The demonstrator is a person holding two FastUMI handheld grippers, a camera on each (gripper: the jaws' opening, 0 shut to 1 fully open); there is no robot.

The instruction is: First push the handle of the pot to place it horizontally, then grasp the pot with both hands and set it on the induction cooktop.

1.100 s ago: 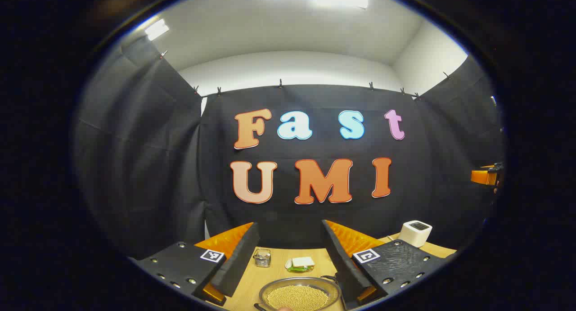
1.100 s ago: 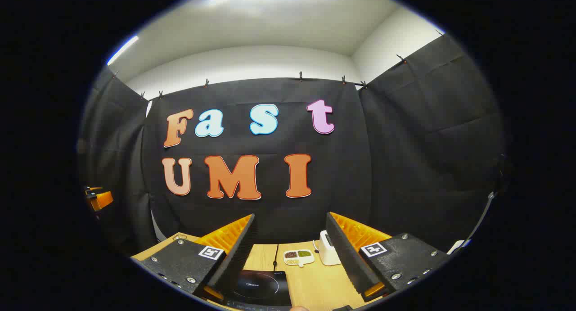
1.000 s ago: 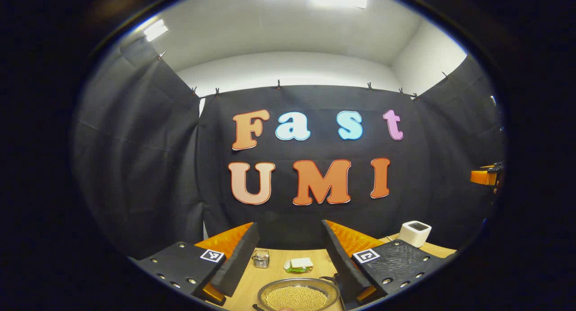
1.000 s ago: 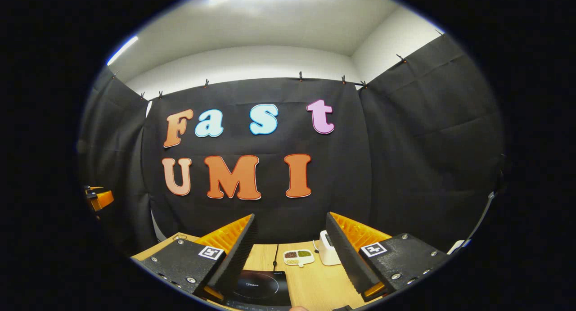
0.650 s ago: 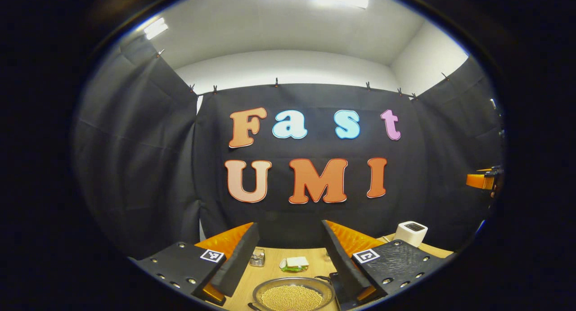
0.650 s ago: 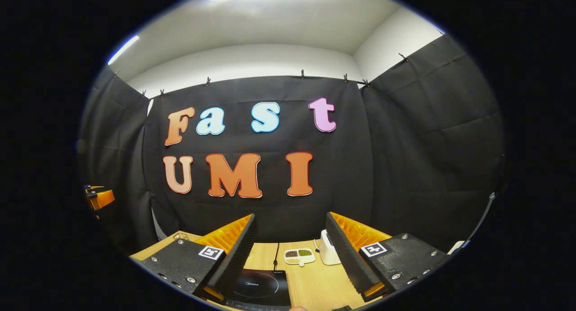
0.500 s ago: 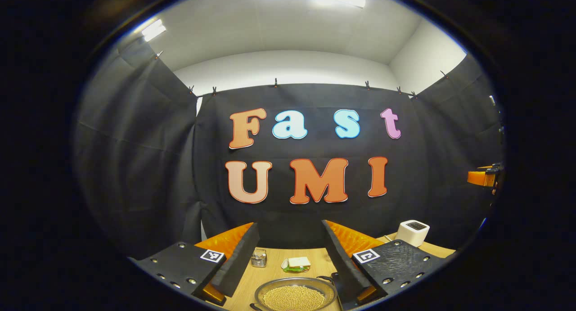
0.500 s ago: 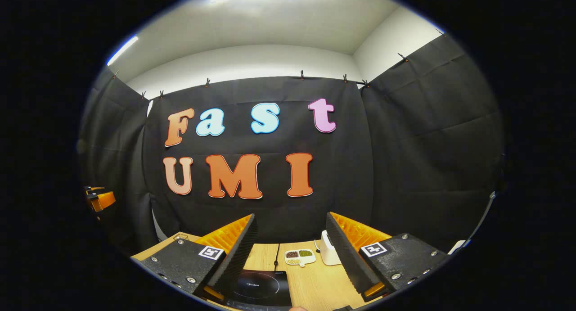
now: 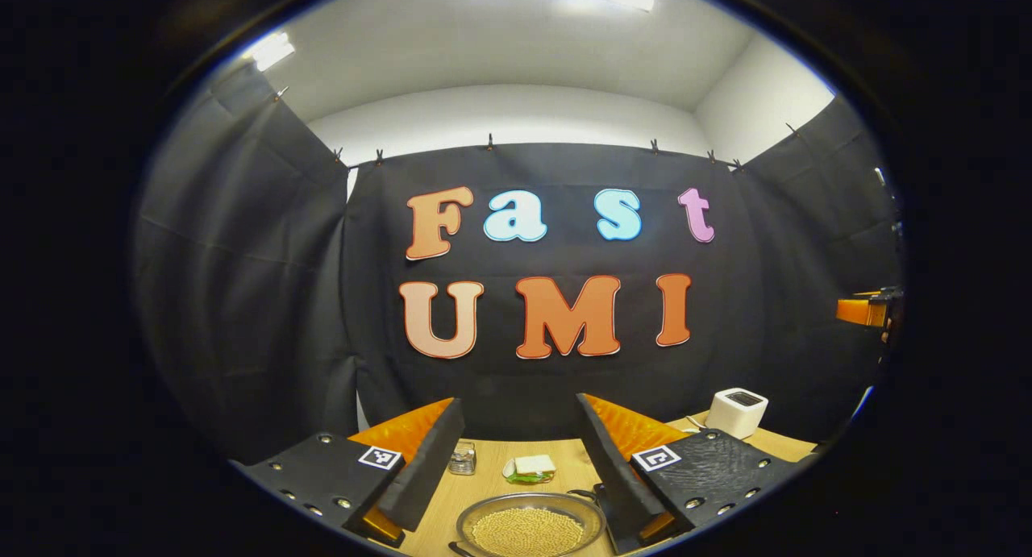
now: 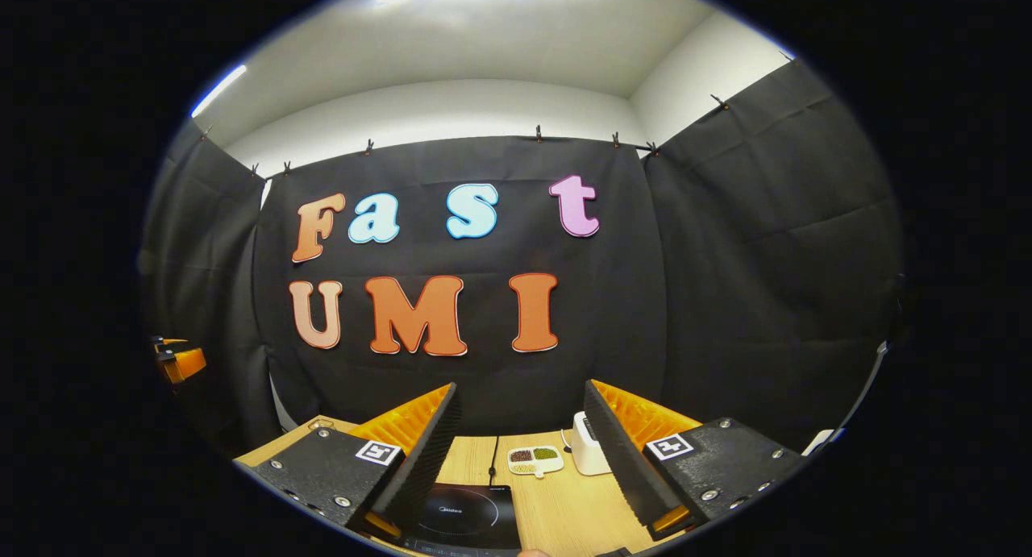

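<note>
Hovering above the wooden surface [image 9: 492, 492], the left hand-held gripper [image 9: 516, 440] has its fingers spread wide and holds nothing, and the pot [image 9: 528, 529], full of pale beans, sits on the surface just below and between them, at about 6 o'clock in the left gripper view. A dark bit at the pot's 2 o'clock edge may be its handle, but I cannot tell how it lies. The right hand-held gripper [image 10: 520, 432] is likewise released, with the black cooktop [image 10: 472, 517] bare beneath it at 6 o'clock in the right gripper view. By my reading nothing of the task is done: the handle push, the two-handed grasp and the transfer all remain. Compared with a second ago, the left gripper view has crept slightly, the pot sitting a little lower; the right gripper view is nearly unchanged.
</note>
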